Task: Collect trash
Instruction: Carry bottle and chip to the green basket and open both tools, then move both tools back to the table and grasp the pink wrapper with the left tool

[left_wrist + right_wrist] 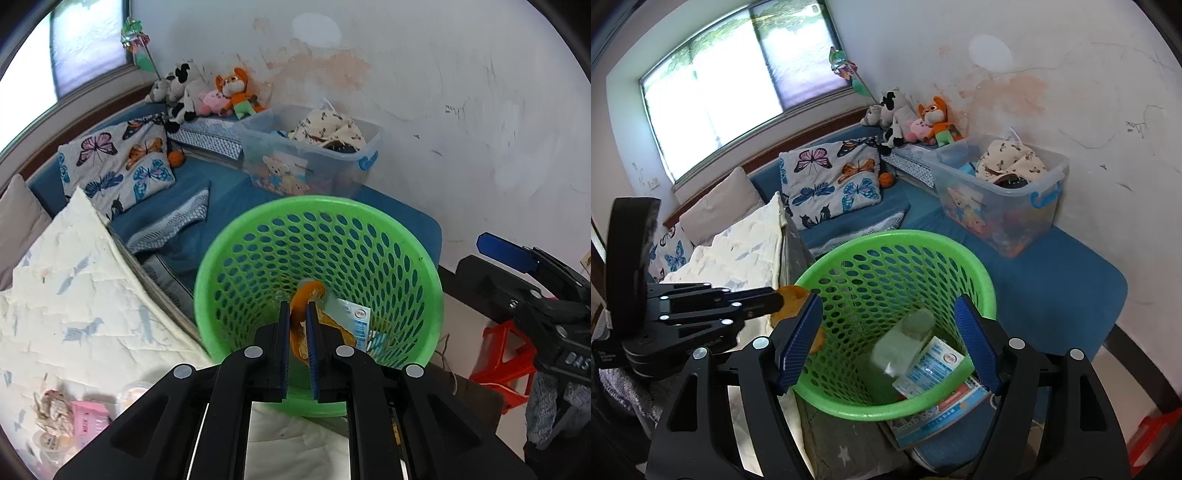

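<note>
A green perforated basket [317,202] [897,236] stands at the edge of the bed. My left gripper [297,306] is shut on a strip of orange peel [308,288] and holds it over the basket's inside. In the right wrist view the left gripper [775,300] comes in from the left with the peel [792,295] at the basket's rim. My right gripper [888,301] is open above the basket, with nothing between its pads. Below it in the basket lie a translucent plastic container [901,347] and a blue and white packet [932,367] [360,321].
Crumpled paper [51,410], a pink packet [88,417] and a plastic cup [129,395] lie on the white quilt [74,295]. A clear storage box [1004,192] and plush toys [905,118] sit by the wall. A red stool [506,354] stands on the floor.
</note>
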{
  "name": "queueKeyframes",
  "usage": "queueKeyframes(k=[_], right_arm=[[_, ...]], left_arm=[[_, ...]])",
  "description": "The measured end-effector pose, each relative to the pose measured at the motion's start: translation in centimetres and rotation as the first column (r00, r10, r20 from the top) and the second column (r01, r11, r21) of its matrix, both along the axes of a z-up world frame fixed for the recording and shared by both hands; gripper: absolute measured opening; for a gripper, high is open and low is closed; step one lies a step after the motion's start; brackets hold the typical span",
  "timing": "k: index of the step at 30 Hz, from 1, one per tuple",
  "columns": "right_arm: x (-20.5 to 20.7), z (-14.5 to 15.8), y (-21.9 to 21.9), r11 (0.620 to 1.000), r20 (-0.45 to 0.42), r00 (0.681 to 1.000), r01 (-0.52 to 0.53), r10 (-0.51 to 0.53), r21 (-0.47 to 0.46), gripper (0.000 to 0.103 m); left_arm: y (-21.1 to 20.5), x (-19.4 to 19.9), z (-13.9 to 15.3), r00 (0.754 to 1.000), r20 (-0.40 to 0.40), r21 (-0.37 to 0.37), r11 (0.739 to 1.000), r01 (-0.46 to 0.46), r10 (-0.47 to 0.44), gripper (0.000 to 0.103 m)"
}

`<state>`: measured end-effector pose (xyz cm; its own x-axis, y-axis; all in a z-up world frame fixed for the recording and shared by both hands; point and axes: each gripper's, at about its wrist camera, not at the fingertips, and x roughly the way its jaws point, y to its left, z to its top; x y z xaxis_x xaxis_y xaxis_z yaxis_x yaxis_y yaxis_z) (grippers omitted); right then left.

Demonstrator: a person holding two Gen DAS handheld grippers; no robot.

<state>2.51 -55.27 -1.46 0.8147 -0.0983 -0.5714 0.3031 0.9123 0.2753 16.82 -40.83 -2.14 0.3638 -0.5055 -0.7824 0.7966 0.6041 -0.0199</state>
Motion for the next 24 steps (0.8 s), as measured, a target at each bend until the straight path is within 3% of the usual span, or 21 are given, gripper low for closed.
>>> queueKeyframes(k=[5, 6, 8, 17, 24], right_arm=[[-0.4, -0.3, -0.2, 1.0, 0.003, 1.0, 0.0, 0.0, 0.02, 0.074], [-0.4, -0.4, -0.1, 1.0, 0.001, 1.0, -0.002, 0.002, 0.022, 0.074], [-0.4, -0.4, 0.0, 1.0, 0.0, 1.0, -0.004, 0.004, 0.023, 0.074], [-0.9, 0.1, 1.2, 0.999, 0.012, 1.0, -0.029, 0.029, 0.02, 0.074], [-0.6, 0.5, 3.4, 0.997, 0.013, 0.997, -0.076, 0.076, 0.005, 0.079]], left_arm=[[-0.8, -0.5, -0.9, 1.0, -0.021, 0.021, 1.0, 0.016, -0.016, 0.012], [-0.8, -0.6, -0.9, 1.0, -0.021, 0.019, 1.0, 0.017, -0.016, 0.015], [-0.4, -0.8, -0.7, 1.0, -0.002, 0.008, 1.0, 0.011, -0.011, 0.034], [2.7, -1.3, 1.6, 0.999, 0.028, -0.036, 0.999, -0.026, 0.027, 0.041], [7.7, -1.6, 2.9, 0.992, 0.06, -0.058, 0.993, -0.107, 0.111, 0.051]])
